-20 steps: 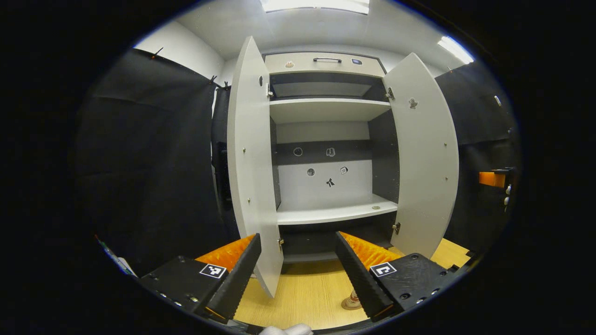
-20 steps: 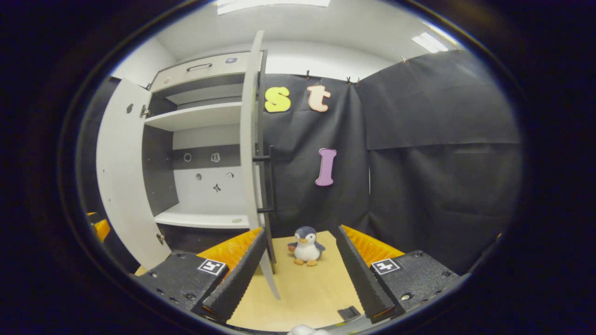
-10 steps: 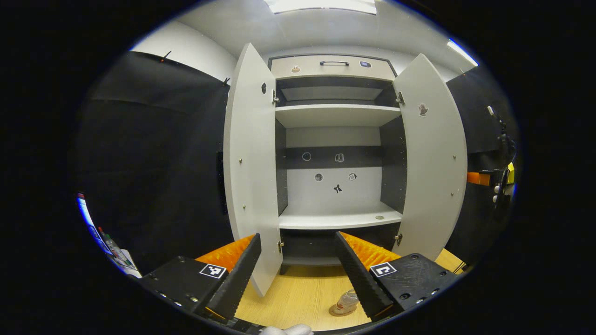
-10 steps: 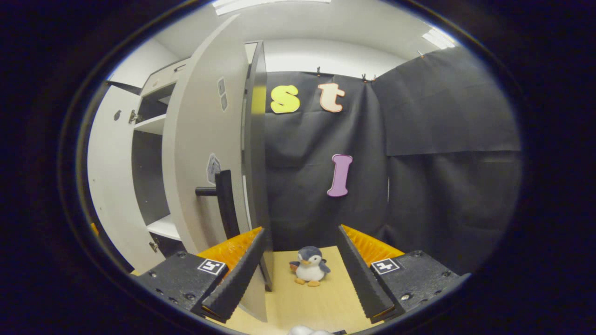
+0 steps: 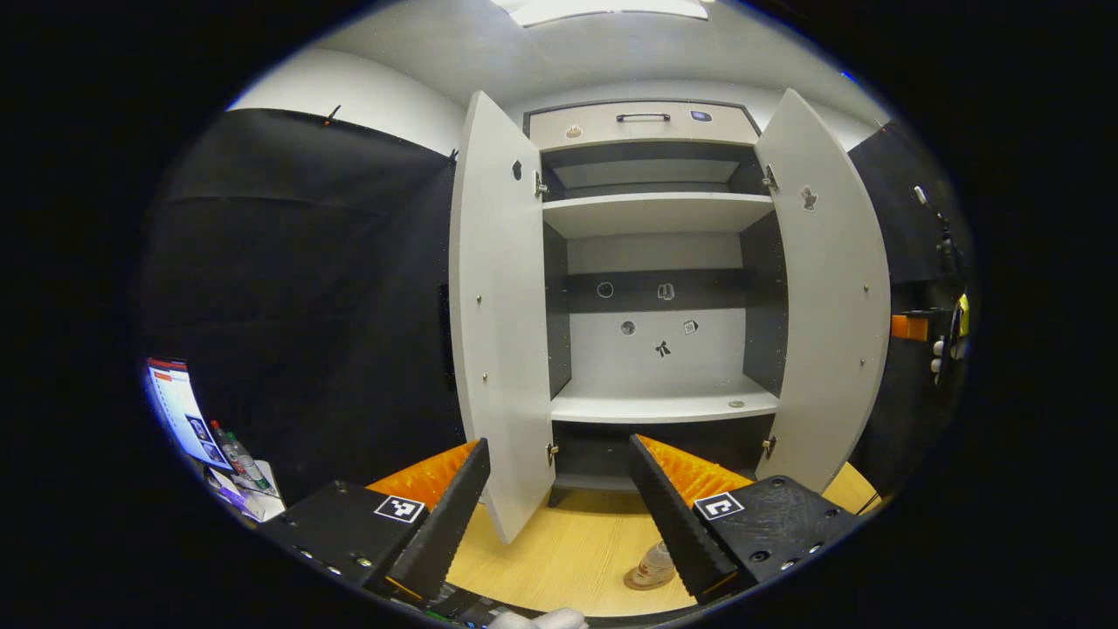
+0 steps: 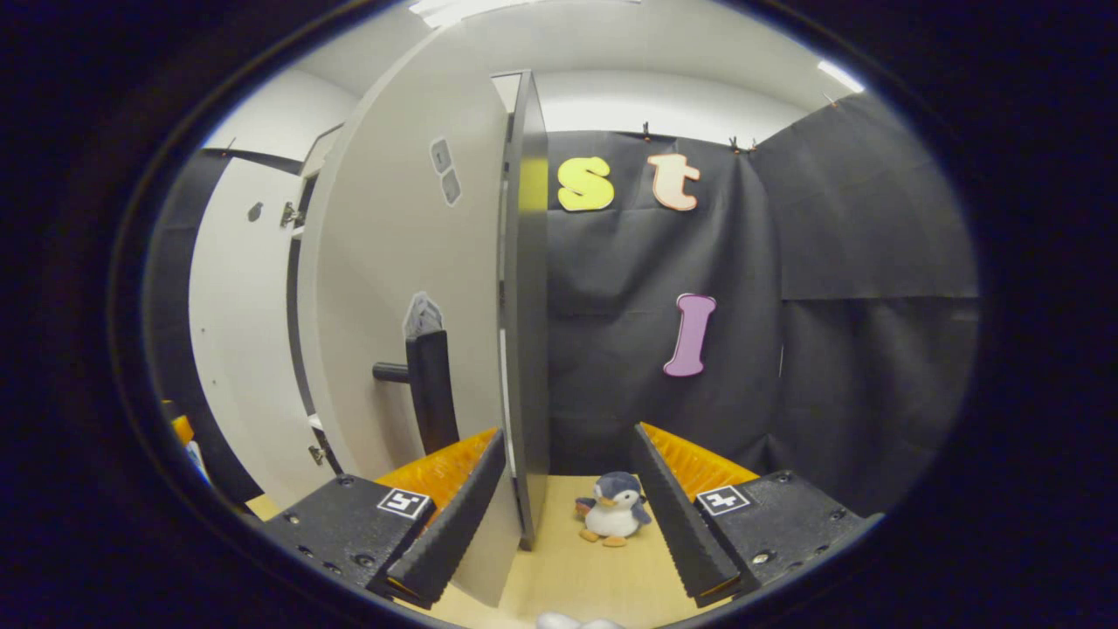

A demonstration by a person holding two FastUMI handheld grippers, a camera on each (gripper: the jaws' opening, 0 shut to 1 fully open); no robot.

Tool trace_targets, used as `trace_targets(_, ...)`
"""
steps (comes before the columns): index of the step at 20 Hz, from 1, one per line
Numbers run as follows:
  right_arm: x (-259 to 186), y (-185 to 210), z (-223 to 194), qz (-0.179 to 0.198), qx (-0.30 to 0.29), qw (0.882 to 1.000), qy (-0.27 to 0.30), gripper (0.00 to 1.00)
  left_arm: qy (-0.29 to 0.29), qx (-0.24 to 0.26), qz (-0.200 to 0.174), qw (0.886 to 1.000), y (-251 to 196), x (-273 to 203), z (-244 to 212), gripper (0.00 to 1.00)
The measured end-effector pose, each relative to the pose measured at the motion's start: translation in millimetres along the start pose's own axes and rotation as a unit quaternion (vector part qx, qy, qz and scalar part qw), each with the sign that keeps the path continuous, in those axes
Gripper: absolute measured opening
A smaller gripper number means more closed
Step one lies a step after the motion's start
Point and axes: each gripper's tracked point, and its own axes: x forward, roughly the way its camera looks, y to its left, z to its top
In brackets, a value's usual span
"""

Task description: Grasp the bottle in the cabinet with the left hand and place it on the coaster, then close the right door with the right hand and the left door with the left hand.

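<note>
Just off the right door's [image 6: 410, 288] outer face, the right gripper [image 6: 568, 515] sits spread and empty, its left finger beside the door's upright free edge. Left gripper [image 5: 559, 515], also spread, stands farther back; bottle [image 5: 653, 565] on coaster [image 5: 642, 580].

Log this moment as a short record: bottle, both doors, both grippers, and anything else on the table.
bottle: standing on the coaster on the wooden table, out of the cabinet
left door: wide open
right door: partly swung in, its handle facing the right gripper
left gripper: open, holding nothing, aimed at the cabinet
right gripper: open, beside the right door's outer face, contact not clear
other: toy penguin on the table by the cloth wall
shelves: no bottle on them
</note>
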Motion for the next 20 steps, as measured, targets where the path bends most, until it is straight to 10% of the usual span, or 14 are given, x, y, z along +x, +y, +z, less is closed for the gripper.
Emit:
trace_targets(12,32,151,-2,0.056,-0.001,0.998,-0.006,0.94,-0.006,-0.009,-0.019,1.000,52,-2,-7,0.96)
trace_targets(20,19,162,21,0.013,-0.005,0.999,-0.046,0.96,0.001,-0.005,-0.051,0.999,68,12,-12,0.96)
